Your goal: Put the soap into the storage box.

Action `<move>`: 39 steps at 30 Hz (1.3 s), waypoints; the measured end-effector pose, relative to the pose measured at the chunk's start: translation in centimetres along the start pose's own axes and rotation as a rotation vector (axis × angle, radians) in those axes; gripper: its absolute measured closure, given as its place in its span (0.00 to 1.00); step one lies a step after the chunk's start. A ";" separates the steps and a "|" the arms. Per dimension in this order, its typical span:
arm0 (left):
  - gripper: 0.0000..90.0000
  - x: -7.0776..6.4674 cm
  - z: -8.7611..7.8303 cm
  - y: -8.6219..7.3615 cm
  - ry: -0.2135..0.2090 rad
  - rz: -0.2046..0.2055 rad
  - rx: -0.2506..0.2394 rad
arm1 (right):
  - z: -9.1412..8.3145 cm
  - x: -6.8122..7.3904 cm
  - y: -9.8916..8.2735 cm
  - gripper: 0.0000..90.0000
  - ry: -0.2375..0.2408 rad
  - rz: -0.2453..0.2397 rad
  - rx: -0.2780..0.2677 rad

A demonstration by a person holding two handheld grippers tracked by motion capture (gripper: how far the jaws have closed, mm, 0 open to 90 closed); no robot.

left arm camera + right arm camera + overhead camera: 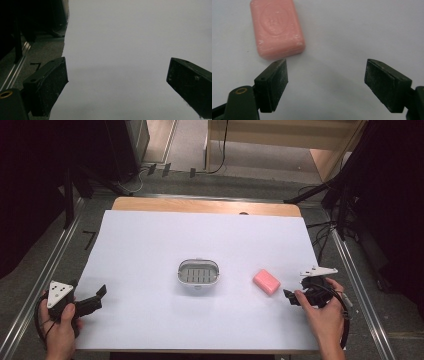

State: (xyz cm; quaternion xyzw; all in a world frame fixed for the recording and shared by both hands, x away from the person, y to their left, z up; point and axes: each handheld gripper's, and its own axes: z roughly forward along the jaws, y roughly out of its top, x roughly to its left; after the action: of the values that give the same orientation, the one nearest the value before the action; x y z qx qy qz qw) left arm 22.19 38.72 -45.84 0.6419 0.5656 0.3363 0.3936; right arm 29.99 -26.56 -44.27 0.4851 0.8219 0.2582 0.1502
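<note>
Pink soap bar point(277, 28) on white sheet point(352, 32), R gripper point(325, 82) fingers apart, empty

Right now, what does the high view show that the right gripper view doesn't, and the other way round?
The high view takes in the white slotted soap dish at the table's middle, the left tool, open, and both of the person's hands. The right gripper view brings out the round stamp pressed into the pink soap and the right tool with its jaws apart and nothing between them. Both show the soap lying on the white sheet, just ahead of the right tool.
</note>
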 end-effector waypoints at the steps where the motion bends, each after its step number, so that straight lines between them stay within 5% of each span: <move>1: 0.05 0.0 0.0 0.0 0.000 -0.001 -0.001 | 0.1 0.1 0.2 0.20 0.012 -0.010 0.017; 7: 0.05 0.1 0.0 0.0 -0.002 -0.002 0.000 | 0.8 0.8 1.7 0.17 0.050 -0.063 0.115; 16: 0.05 0.1 0.0 0.0 0.003 -0.010 0.002 | 1.6 1.8 3.1 0.15 0.082 -0.111 0.178; 39: 0.05 0.2 0.0 0.0 -0.003 -0.017 0.001 | 4.2 3.8 6.2 0.16 0.105 -0.183 0.223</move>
State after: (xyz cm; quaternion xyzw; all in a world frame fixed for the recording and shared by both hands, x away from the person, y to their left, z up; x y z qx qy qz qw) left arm 22.24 38.90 -45.86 0.6379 0.5706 0.3318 0.3968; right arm 34.70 -19.58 -44.18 0.4076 0.8930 0.1756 0.0752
